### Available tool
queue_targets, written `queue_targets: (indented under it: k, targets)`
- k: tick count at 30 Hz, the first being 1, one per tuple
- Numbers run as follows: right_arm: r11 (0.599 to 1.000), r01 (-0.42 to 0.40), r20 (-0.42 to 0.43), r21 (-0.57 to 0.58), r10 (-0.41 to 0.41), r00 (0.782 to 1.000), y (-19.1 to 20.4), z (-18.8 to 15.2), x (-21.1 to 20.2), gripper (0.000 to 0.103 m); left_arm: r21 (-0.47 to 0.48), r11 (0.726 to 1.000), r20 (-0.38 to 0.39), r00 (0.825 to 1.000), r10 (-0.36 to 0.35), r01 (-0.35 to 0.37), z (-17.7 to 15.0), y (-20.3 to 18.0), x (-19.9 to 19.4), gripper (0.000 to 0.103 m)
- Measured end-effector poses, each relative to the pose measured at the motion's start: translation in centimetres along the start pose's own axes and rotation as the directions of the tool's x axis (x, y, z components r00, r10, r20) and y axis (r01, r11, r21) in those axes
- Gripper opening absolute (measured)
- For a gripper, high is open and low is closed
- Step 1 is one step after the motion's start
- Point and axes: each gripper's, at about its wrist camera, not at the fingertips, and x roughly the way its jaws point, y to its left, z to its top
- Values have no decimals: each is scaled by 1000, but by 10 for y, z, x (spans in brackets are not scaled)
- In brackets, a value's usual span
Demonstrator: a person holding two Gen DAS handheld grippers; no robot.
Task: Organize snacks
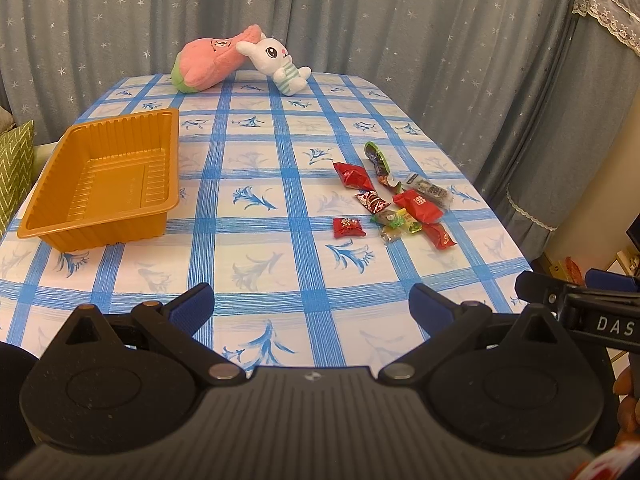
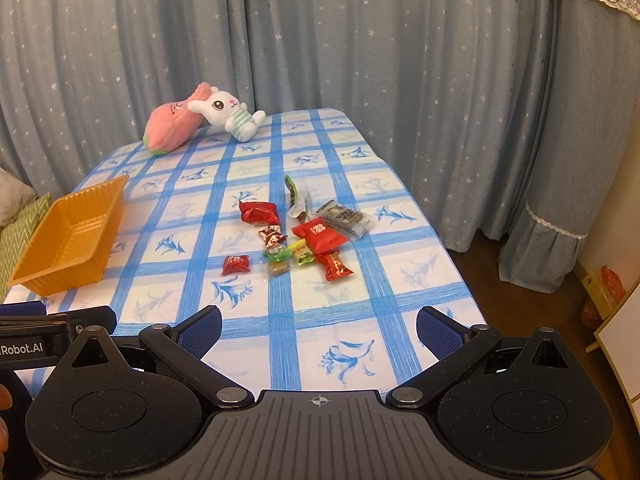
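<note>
An orange plastic tray (image 1: 44, 216) (image 2: 30, 268) with nothing in it stands on the left of the blue-checked tablecloth. A loose pile of wrapped snacks (image 1: 400, 204) (image 2: 308, 236) lies to the right of the middle: red packets, a small red candy (image 1: 349, 227) (image 2: 236, 265) nearest the tray, green and yellow sweets, a clear packet. My left gripper (image 1: 312, 304) hovers open over the near table edge, holding nothing. My right gripper (image 2: 318, 328) is open too, nothing in it, short of the pile. In the left wrist view the right gripper (image 1: 576, 298) shows at the right edge.
A pink plush (image 1: 208, 60) (image 2: 172, 130) and a white rabbit plush (image 1: 276, 62) (image 2: 228, 114) lie at the far table edge against grey-blue starred curtains. A green zigzag cushion (image 1: 14, 168) sits left of the table. Wooden floor and a box (image 2: 600, 288) lie to the right.
</note>
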Motion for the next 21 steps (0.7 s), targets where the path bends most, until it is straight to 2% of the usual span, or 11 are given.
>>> queue_targets:
  k: [21]
  targets:
    - [1000,2,1,4,-2,1000,0,-2,0,103,-6,1000,-5,1000,-3,3,0,-5,0,103]
